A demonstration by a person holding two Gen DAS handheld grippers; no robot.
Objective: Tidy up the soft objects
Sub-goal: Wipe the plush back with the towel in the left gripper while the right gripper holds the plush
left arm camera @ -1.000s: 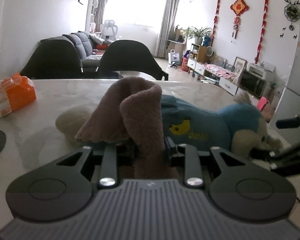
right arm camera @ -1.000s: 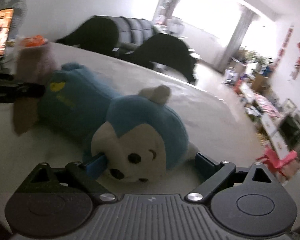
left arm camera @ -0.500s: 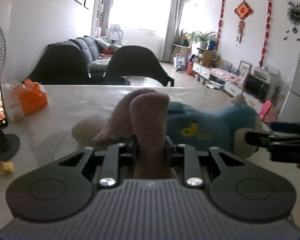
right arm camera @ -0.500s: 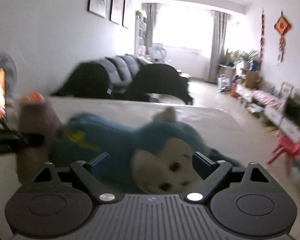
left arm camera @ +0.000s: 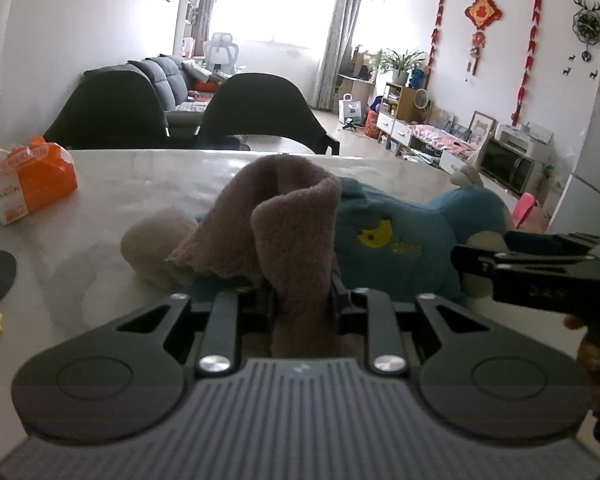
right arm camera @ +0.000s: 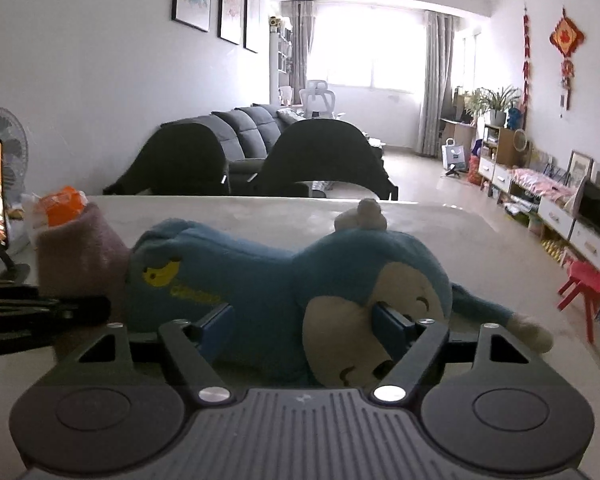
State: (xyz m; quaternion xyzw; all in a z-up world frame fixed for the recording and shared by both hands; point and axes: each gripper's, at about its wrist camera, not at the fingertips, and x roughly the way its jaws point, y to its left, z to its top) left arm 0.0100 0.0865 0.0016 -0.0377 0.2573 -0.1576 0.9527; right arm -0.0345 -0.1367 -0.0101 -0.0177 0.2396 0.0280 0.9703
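Pinching the towel (left arm camera: 296, 240) in the closed left gripper (left arm camera: 303, 300), the person had the half-open right gripper (right arm camera: 304, 320) squeezing the monkey (right arm camera: 260, 280) on the table (left arm camera: 120, 184); sorting seemed barely begun.

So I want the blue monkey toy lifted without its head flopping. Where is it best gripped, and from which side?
Probably the head: the blue monkey toy lies on its side along the table, face toward the right gripper, whose fingers already straddle the face. Come in low from that near side. The left gripper holds the brown towel at the toy's other end.
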